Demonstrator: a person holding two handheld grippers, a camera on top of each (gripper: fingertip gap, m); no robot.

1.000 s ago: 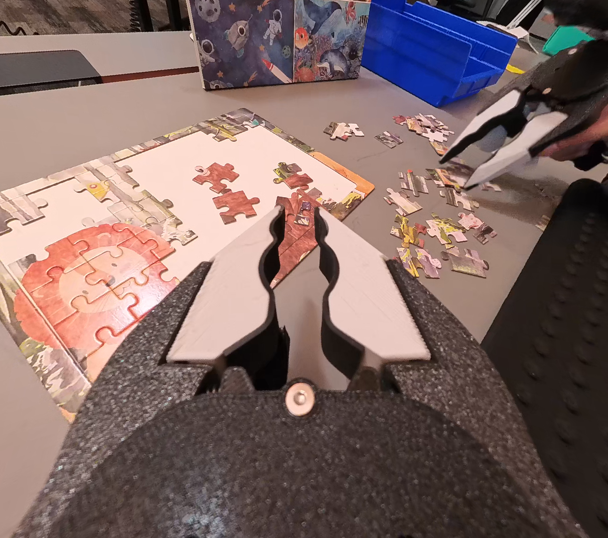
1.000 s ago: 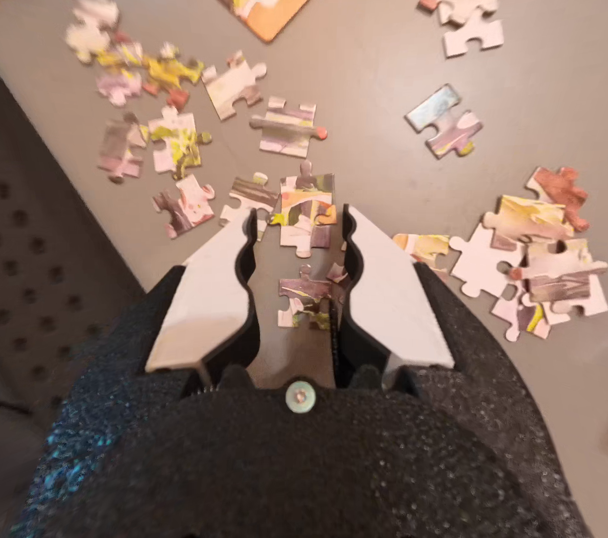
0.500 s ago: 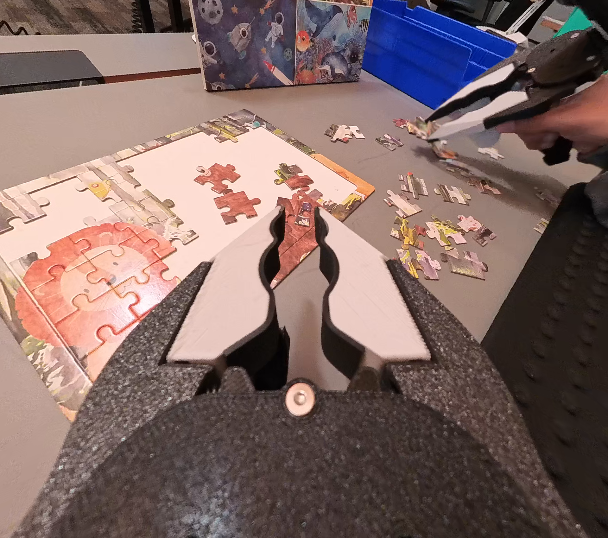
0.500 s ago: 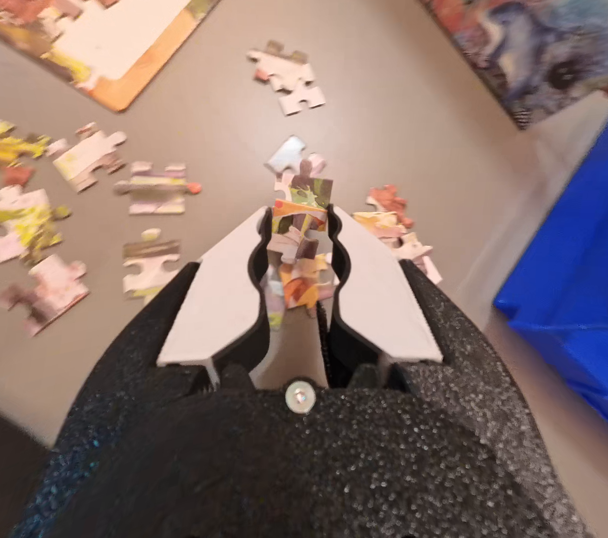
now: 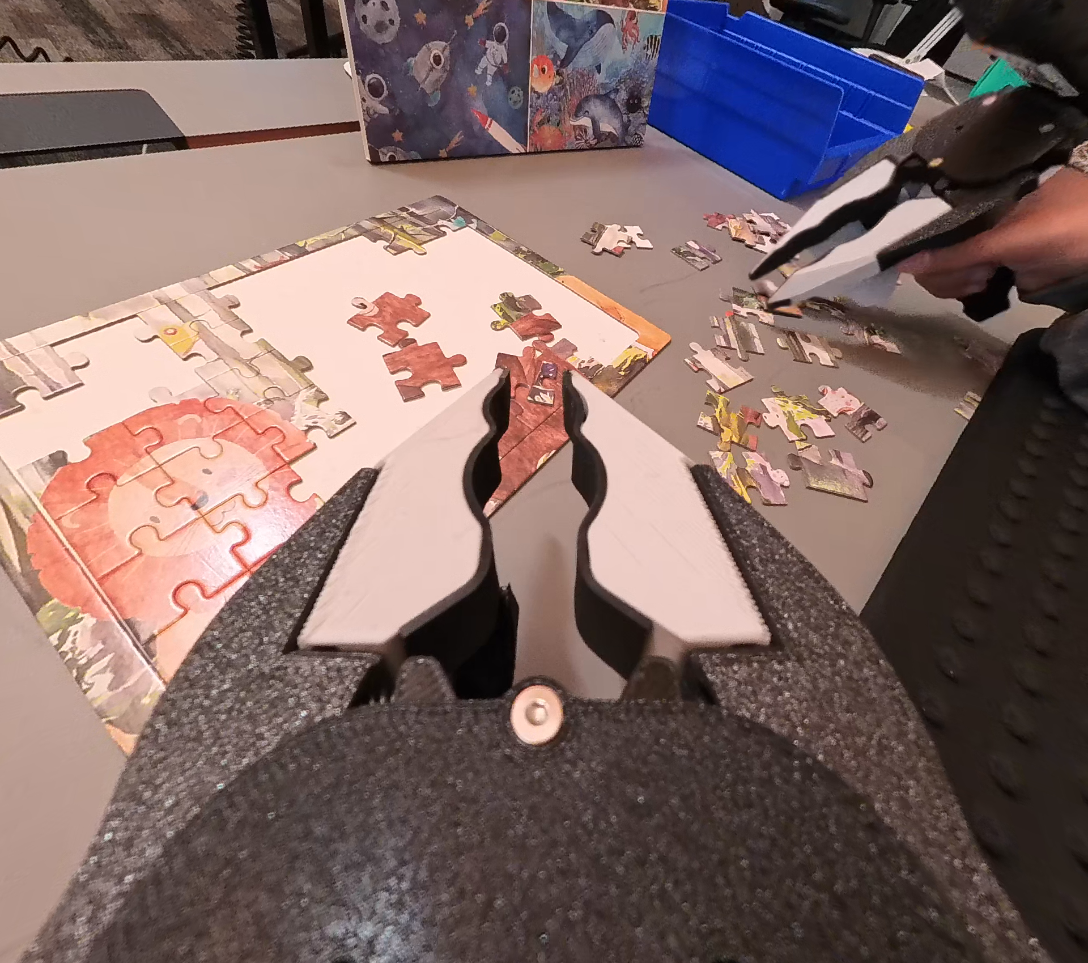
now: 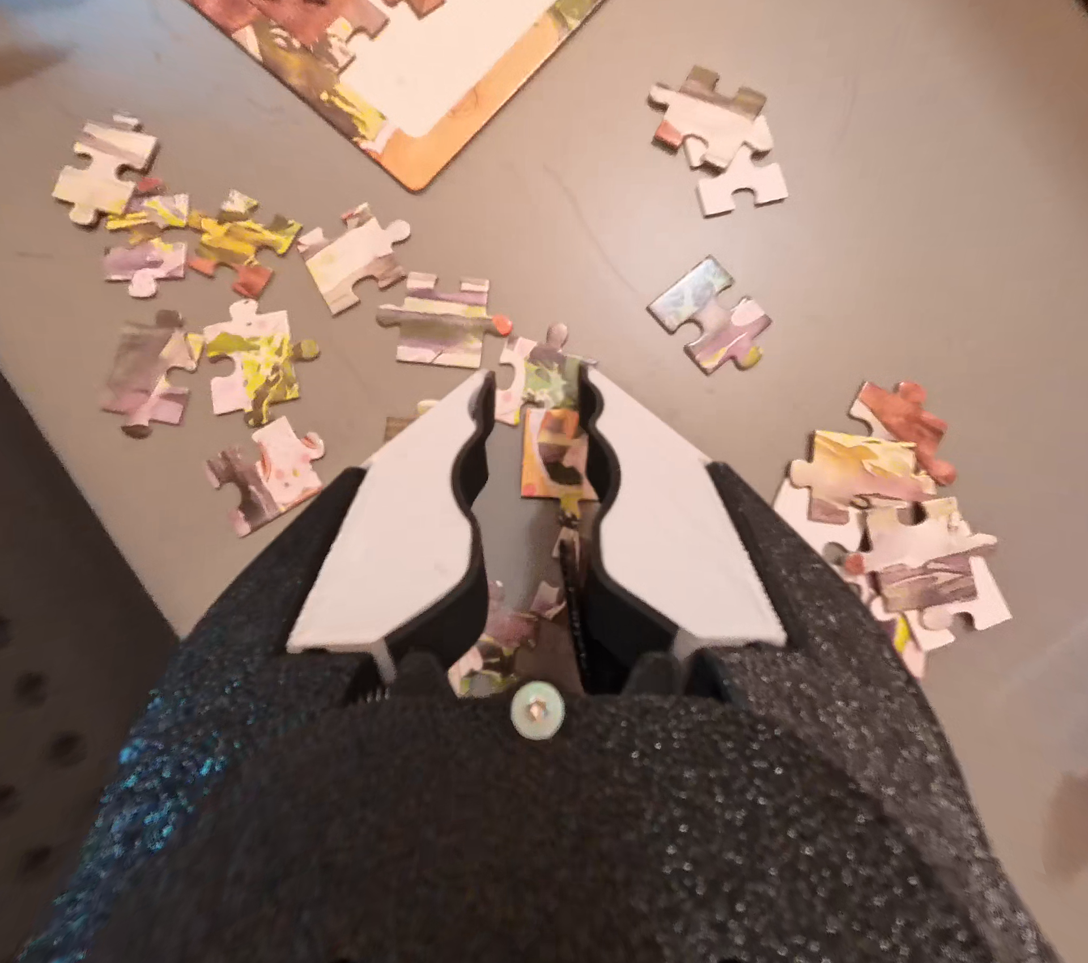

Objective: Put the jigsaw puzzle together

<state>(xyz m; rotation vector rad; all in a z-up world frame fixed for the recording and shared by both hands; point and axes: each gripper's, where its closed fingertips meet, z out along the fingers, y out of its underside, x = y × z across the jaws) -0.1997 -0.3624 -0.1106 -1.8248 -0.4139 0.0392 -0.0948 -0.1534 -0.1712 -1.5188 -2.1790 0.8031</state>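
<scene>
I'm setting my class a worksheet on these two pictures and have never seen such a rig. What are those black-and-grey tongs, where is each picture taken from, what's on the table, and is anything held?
No robot here: a person holds a two-fingered gripper in each hand, each with a camera looking along its fingers. One picture comes from the left gripper, open and empty over the half-built puzzle board; it also shows the right gripper farther off. The other comes from the right gripper, low over loose pieces on the grey table. Its fingers stand apart around an orange-and-dark piece, seemingly not pinching it. Behind stand the puzzle box and a blue bin.
</scene>
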